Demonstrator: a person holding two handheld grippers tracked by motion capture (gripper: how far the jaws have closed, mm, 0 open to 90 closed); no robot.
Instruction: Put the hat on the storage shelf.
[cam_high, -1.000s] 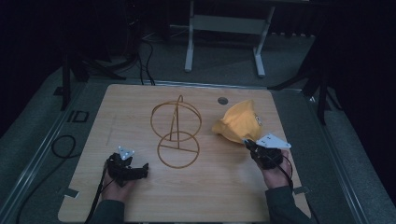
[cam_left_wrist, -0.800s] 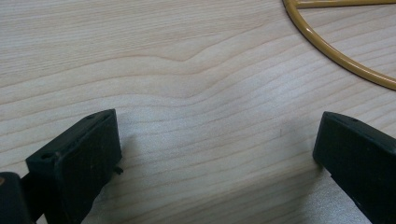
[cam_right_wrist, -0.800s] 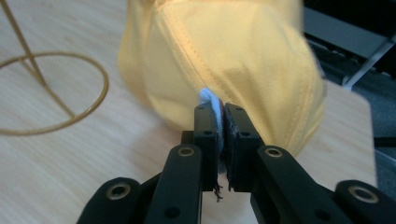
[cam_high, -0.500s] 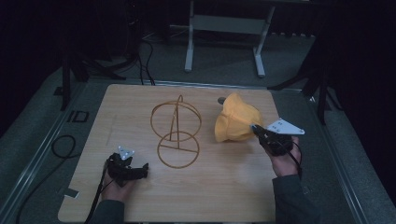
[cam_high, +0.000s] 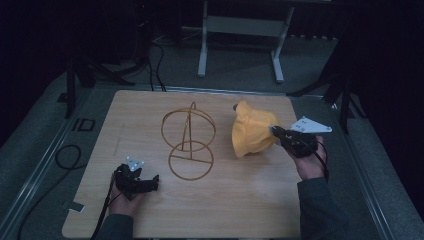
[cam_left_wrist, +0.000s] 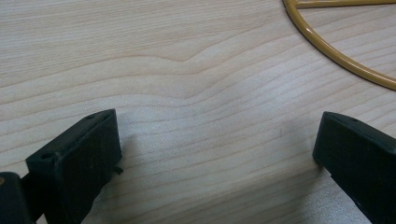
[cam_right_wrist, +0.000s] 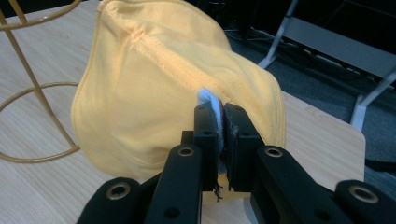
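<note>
Done: right gripper (cam_right_wrist: 218, 122) was clamped on the cap (cam_high: 252, 131), held just off the table (cam_high: 150, 107).
Left: hanging it on the stand (cam_high: 189, 142) beside it, I judged.
Left gripper (cam_left_wrist: 215, 154): wide open, empty.

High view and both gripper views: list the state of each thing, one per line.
Yellow cap: held up, crumpled, hanging from its edge.
Wire stand: upright on the table, bare.
Right gripper: shut on the cap's edge.
Left gripper: open over the table, holding nothing.
</note>
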